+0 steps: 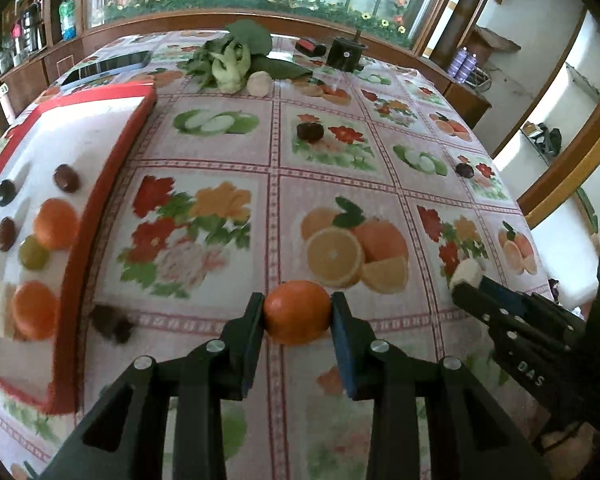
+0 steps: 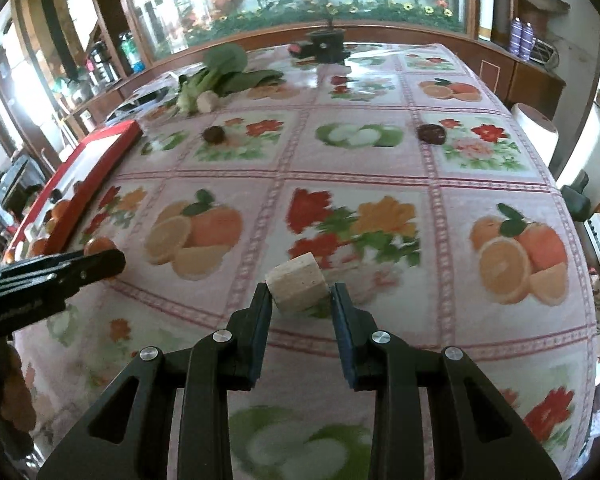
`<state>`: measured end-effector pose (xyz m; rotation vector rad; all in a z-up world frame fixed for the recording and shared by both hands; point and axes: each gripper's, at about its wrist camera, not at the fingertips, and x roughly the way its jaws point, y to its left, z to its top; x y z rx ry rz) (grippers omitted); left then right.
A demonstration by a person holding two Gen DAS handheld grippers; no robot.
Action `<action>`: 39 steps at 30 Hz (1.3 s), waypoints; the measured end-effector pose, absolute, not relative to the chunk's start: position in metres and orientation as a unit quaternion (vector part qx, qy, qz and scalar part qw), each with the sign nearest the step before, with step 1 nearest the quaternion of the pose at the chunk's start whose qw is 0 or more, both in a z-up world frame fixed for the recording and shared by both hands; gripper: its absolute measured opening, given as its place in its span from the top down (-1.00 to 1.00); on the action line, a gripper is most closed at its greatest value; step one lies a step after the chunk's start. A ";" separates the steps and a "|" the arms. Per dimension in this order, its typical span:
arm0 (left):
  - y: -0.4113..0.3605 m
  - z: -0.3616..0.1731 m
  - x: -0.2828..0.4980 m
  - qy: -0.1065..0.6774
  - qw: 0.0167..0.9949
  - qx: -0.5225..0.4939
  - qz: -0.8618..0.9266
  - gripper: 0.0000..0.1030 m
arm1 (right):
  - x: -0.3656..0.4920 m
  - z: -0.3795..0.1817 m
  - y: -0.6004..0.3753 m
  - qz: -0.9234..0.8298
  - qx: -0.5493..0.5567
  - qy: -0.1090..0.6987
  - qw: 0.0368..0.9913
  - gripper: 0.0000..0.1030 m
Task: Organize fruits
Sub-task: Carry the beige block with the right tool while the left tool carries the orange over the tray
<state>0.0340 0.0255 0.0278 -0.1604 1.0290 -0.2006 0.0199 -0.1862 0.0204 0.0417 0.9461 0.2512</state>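
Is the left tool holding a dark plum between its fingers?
No, the left tool is clamped on an orange, round and bright between both pads.

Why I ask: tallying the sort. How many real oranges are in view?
3: one orange in the left tongs; two on the red tray, a middle orange and a near orange. More may be hidden.

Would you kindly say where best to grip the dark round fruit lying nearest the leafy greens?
Take the dark round fruit across its middle, coming from above: it lies alone on the flat fruit-print tablecloth, clear all round, so either claw's fingers could straddle it.
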 end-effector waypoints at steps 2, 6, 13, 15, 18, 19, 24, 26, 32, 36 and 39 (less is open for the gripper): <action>0.030 0.030 0.029 0.489 0.864 -0.073 -0.095 0.31 | 0.017 0.023 -0.176 0.123 0.018 0.454 0.882 0.41; 0.037 0.032 0.018 0.488 0.864 -0.068 -0.099 0.31 | 0.014 0.025 -0.159 0.127 0.012 0.454 0.882 0.41; 0.051 0.034 0.008 0.492 0.861 -0.073 -0.102 0.31 | 0.012 0.030 -0.131 0.133 0.000 0.454 0.881 0.42; 0.054 0.035 0.006 0.491 0.862 -0.076 -0.102 0.31 | 0.012 0.031 -0.124 0.136 -0.004 0.455 0.880 0.42; 0.060 0.038 0.004 0.489 0.862 -0.083 -0.104 0.31 | 0.014 0.033 -0.112 0.141 -0.010 0.455 0.879 0.42; 0.062 0.039 0.003 0.487 0.863 -0.084 -0.103 0.31 | 0.014 0.033 -0.107 0.143 -0.012 0.455 0.879 0.42; 0.077 0.044 0.002 0.482 0.866 -0.090 -0.096 0.31 | 0.016 0.036 -0.087 0.155 -0.018 0.453 0.878 0.42; 0.084 0.046 0.001 0.480 0.867 -0.095 -0.093 0.31 | 0.018 0.038 -0.078 0.161 -0.021 0.453 0.877 0.42; 0.106 0.049 0.001 0.477 0.868 -0.108 -0.080 0.31 | 0.022 0.040 -0.048 0.181 -0.032 0.452 0.873 0.42; 0.120 0.052 0.001 0.474 0.870 -0.116 -0.072 0.31 | 0.025 0.043 -0.027 0.196 -0.042 0.451 0.870 0.42; 0.134 0.054 0.002 0.472 0.871 -0.124 -0.063 0.31 | 0.028 0.046 -0.010 0.209 -0.050 0.448 0.868 0.42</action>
